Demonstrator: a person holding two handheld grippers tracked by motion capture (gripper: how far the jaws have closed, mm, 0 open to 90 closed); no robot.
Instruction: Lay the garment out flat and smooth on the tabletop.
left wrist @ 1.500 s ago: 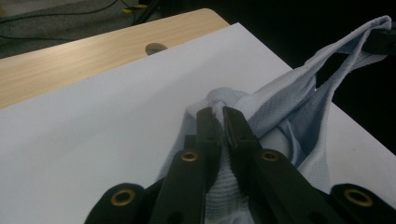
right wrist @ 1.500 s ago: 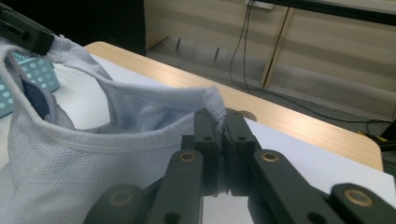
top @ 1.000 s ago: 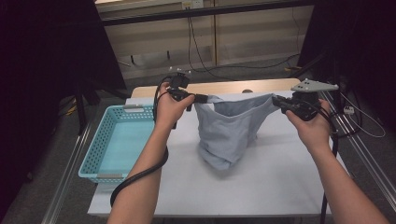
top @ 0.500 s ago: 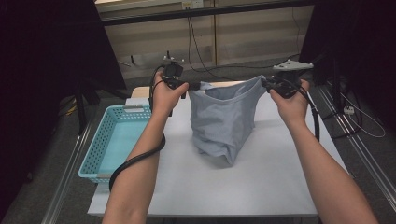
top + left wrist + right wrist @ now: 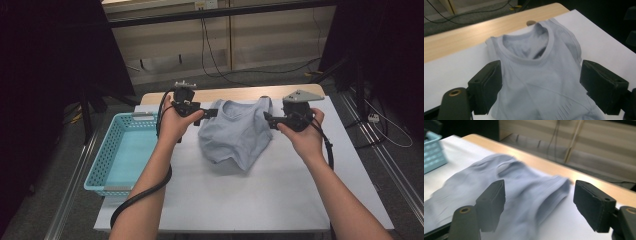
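Left gripper (image 5: 212, 113), right gripper (image 5: 267, 119): jaws just sprung apart, both released. Pale blue-grey vest (image 5: 236, 132) between them, crumpled, neck hole up, right of basket (image 5: 125, 152).

the high view looks forward and down from above the person's side of the tabletop (image 5: 260, 200), well back. each tool's camera rides low, looking close along its own jaws from opposite ends. all three share the pale blue top (image 5: 237, 132) (image 5: 541, 75) (image 5: 506, 185).

Shirt between basket and table edge

The shirt (image 5: 237, 132) lies on the table (image 5: 260, 200) toward its far side (neck opening farthest back); the basket (image 5: 125, 152) sits left of it, well apart.
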